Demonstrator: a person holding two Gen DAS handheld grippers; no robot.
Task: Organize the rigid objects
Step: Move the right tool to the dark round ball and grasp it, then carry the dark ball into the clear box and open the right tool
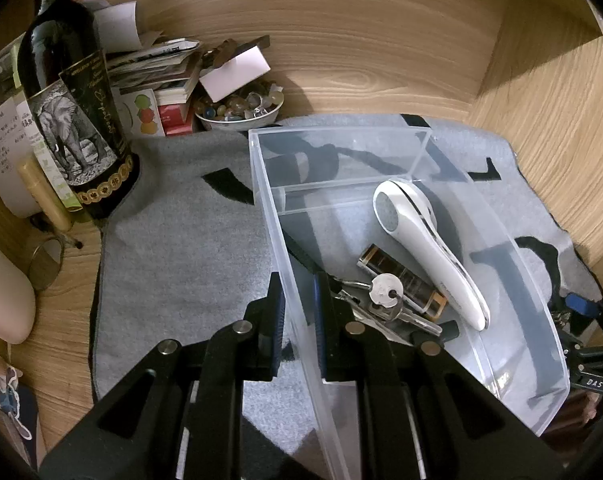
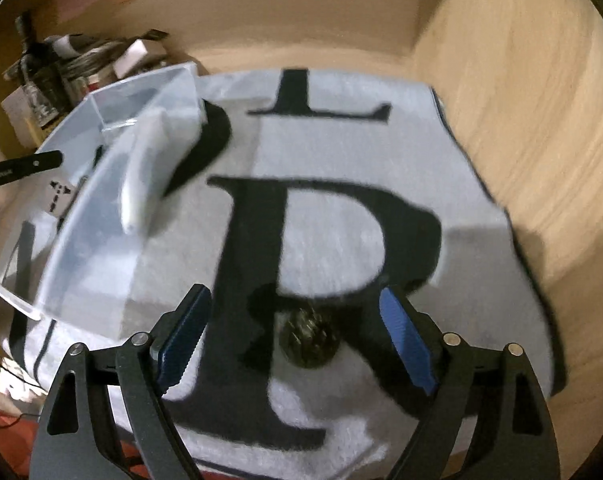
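Clear glossy plastic bin (image 1: 441, 152) on a fuzzy grey cloth mat (image 1: 181, 240), over matt grained wood desk (image 1: 381, 60).

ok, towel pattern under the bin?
Grey towel with big black serif letters, an R clearest. Best in the right wrist view.

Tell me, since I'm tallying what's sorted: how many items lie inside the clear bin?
3: a white handheld device along the middle, a clear-and-gold case beside it, and a bunch of keys near the left gripper. Others may be hidden.
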